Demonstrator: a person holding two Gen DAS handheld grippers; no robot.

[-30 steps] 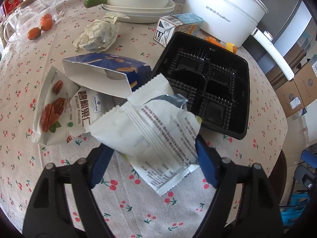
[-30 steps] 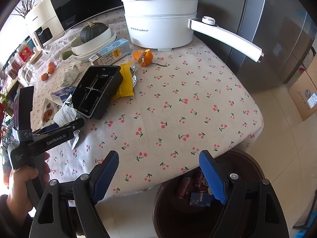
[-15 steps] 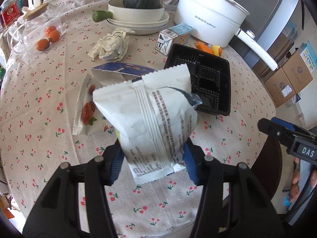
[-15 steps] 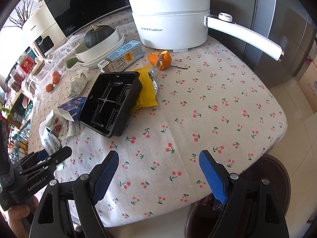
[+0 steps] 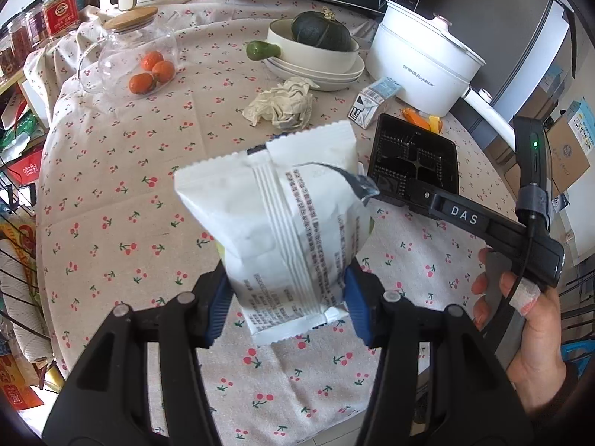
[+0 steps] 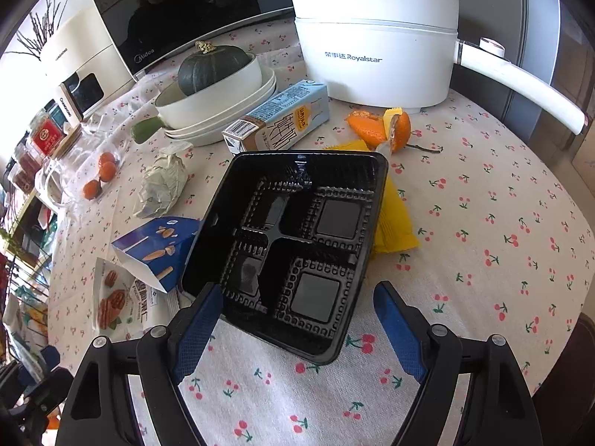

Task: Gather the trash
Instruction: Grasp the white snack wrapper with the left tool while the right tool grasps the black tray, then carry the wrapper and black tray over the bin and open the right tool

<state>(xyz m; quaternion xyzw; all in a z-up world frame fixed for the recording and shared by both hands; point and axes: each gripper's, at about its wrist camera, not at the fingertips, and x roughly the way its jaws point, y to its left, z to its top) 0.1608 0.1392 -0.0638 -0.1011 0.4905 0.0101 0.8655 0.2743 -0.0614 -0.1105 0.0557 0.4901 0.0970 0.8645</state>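
Left gripper (image 5: 286,304) clamped on white snack wrapper (image 5: 282,219), lifted clear, bin next; right gripper (image 6: 297,319) jaws apart, straddling black compartment tray (image 6: 290,238), must close on rim

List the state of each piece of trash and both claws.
White wrapper: torn open, lifted off the table.
Left claw: shut on white wrapper.
Right claw: open, at black tray.
Black tray: empty, on table.
Crumpled paper: balled, on table.
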